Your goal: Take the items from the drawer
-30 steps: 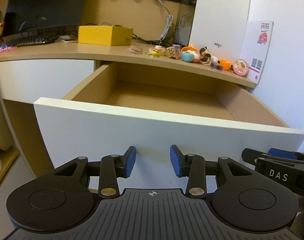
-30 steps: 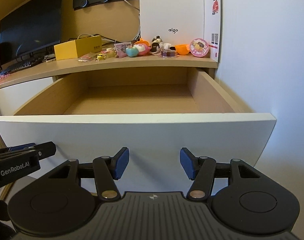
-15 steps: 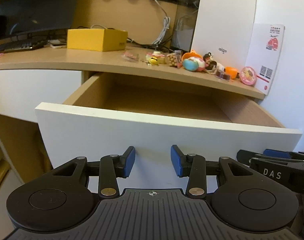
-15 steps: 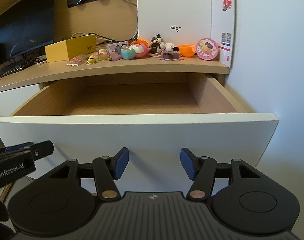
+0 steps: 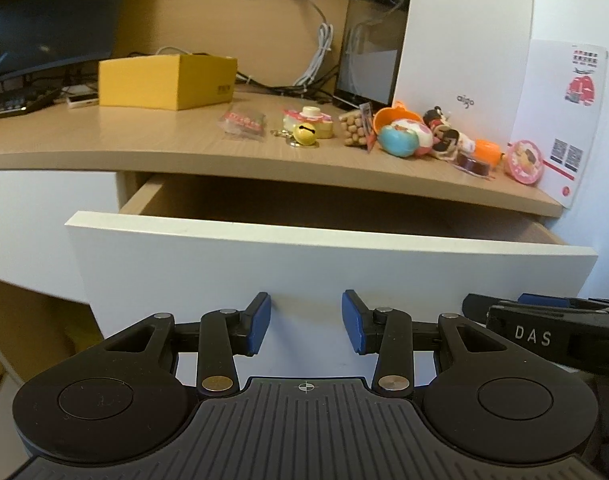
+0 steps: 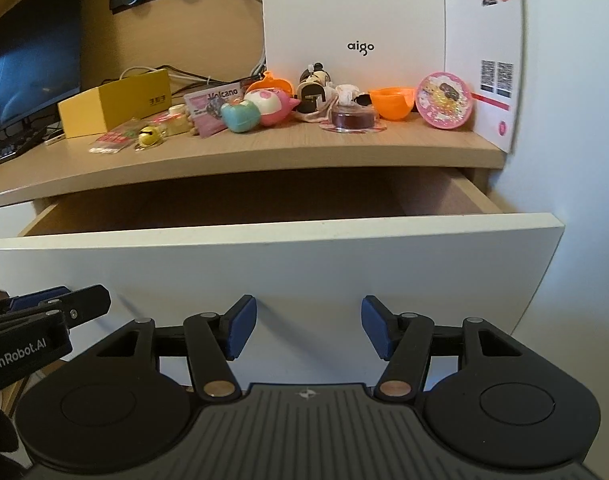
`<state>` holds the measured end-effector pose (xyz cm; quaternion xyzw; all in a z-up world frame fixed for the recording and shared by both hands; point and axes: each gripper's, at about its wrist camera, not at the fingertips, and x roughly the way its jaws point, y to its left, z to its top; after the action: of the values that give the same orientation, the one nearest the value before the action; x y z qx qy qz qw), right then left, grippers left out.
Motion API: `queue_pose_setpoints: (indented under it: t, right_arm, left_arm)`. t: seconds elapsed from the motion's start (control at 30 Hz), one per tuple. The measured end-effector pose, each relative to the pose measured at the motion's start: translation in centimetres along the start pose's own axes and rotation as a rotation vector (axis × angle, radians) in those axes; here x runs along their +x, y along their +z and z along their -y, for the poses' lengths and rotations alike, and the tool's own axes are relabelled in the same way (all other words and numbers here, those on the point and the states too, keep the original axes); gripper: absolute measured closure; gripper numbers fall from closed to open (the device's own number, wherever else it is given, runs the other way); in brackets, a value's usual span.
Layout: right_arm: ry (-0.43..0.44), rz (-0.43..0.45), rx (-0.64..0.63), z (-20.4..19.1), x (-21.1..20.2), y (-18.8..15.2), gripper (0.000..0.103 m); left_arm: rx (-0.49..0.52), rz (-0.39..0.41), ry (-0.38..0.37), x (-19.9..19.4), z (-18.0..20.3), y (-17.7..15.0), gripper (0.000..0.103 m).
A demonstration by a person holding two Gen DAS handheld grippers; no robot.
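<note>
The white-fronted drawer [image 5: 324,264] stands only partly out from under the wooden desktop, and the narrow strip of its inside that shows is bare wood. My left gripper [image 5: 306,320] is open with nothing between its blue pads [image 5: 260,324], its tips right at the drawer front. My right gripper [image 6: 309,328] is open the same way against the drawer [image 6: 304,264], beside the left one. Small toys and snack packets lie on the desktop above: a yellow bell [image 5: 304,135], a teal and pink ball [image 5: 400,138], an orange cup [image 6: 392,102], and a pink round tin [image 6: 444,106].
A yellow box [image 5: 164,80] and a dark monitor [image 5: 44,20] stand at the back left of the desk. A white case marked aigo [image 6: 356,20] and a printed card [image 5: 560,120] stand at the right, next to a white wall. Cables hang behind.
The drawer has slid well in under the desktop, so its floor no longer shows. Both grippers have moved forward with its front, still open, and the desktop items look nearer.
</note>
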<state>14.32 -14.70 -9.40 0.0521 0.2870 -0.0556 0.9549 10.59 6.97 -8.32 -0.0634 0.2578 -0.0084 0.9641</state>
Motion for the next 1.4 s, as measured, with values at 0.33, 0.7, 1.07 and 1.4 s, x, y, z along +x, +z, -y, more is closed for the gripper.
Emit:
queue_pose_setpoints:
  t: [0.33, 0.7, 1.07, 1.4]
  right_arm:
    - [-0.003, -0.011, 0.037, -0.2, 4.0, 2.6, 0.044]
    - [-0.008, -0.005, 0.033, -0.4, 6.8, 4.3, 0.044]
    - [0.006, -0.007, -0.006, -0.7, 7.3, 4.1, 0.04]
    - [-0.008, -0.05, 0.026, 0.9, 3.3, 4.4, 0.041]
  left_arm:
    - [-0.002, -0.002, 0.011, 3.9, -0.5, 2.4, 0.06]
    - [0.007, -0.002, 0.019, 6.5, -0.6, 3.8, 0.058]
    - [0.005, -0.005, -0.003, 7.1, 0.0, 3.7, 0.037]
    - [-0.015, -0.096, 0.041, 3.9, 0.2, 4.8, 0.041]
